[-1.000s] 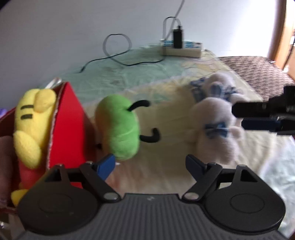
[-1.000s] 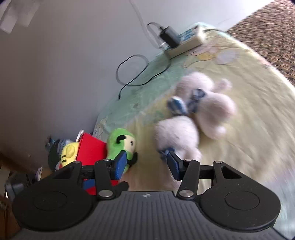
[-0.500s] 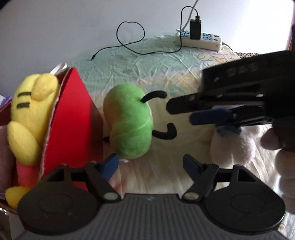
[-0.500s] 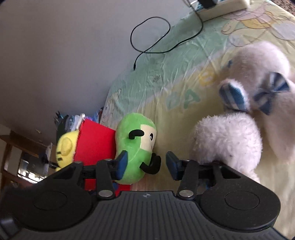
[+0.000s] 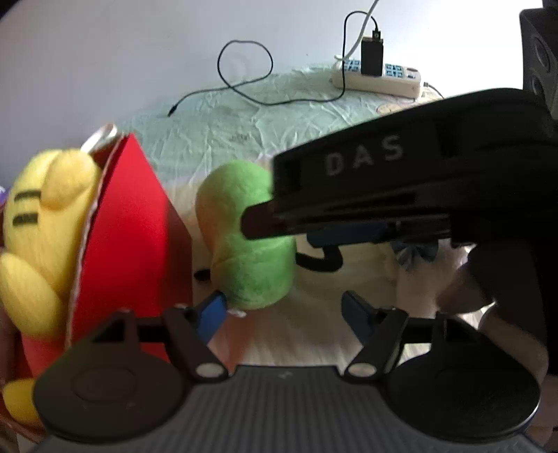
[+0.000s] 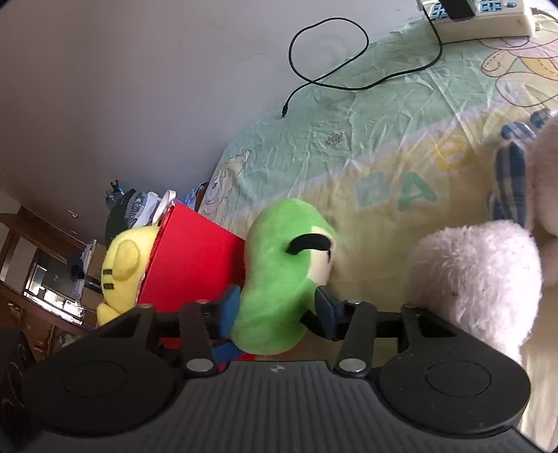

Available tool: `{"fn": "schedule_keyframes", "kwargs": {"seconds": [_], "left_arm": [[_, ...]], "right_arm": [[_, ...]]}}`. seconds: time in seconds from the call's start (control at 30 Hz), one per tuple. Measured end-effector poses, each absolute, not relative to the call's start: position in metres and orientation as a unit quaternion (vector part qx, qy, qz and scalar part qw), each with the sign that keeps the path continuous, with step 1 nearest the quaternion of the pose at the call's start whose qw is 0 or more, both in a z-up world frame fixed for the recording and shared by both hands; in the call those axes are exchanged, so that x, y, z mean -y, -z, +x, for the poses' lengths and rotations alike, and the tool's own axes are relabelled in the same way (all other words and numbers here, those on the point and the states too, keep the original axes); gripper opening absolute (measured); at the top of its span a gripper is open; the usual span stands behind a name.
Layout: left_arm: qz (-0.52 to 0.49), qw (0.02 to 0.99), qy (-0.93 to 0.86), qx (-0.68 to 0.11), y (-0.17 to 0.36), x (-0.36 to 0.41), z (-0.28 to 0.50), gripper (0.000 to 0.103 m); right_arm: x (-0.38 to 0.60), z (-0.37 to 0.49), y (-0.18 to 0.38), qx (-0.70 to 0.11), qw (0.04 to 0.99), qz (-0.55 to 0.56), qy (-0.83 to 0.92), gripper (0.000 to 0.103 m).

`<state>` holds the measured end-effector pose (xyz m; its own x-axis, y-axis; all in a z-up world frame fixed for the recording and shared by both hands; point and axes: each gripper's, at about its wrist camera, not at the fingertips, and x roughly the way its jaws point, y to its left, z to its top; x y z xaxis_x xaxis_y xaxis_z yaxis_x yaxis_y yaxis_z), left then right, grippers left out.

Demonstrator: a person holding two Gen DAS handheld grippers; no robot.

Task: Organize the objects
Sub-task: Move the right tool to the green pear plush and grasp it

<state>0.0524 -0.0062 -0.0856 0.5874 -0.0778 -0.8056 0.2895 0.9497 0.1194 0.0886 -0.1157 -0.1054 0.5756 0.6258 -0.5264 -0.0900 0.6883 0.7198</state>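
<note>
A green plush toy (image 6: 279, 278) with black limbs lies on the bed beside a red box (image 6: 188, 268) that holds a yellow plush (image 6: 122, 265). My right gripper (image 6: 277, 310) is open with its blue pads on either side of the green plush's lower body; whether they press it I cannot tell. In the left wrist view the right gripper's black body (image 5: 401, 188) reaches across over the green plush (image 5: 244, 251). My left gripper (image 5: 282, 310) is open and empty, just in front of the plush and the red box (image 5: 129, 237).
White fluffy plush toys with blue plaid bows (image 6: 488, 271) lie to the right. A power strip (image 6: 481, 17) with a charger and a black cable (image 6: 334, 69) sits at the far edge by the wall. Cluttered furniture (image 6: 52, 278) stands beyond the bed's left edge.
My right gripper has moved left from the white plush to the green plush, which now sits between its fingers. My left gripper has come slightly closer.
</note>
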Motion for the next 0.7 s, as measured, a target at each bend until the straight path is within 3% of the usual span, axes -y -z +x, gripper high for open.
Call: {"fn": "schedule_keyframes", "kwargs": {"seconds": [0.17, 0.33, 0.7], "left_arm": [[0.123, 0.877, 0.106, -0.453, 0.094, 0.004, 0.056, 0.072], [0.112, 0.878, 0.118, -0.45, 0.089, 0.0, 0.048, 0.071], [0.077, 0.862, 0.223, -0.447, 0.062, -0.009, -0.015, 0.074]], "right_arm": [[0.1, 0.103, 0.114, -0.436, 0.816, 0.299, -0.235, 0.054], [0.108, 0.099, 0.112, -0.436, 0.809, 0.311, -0.242, 0.045], [0.122, 0.036, 0.085, -0.447, 0.803, 0.286, -0.27, 0.044]]}}
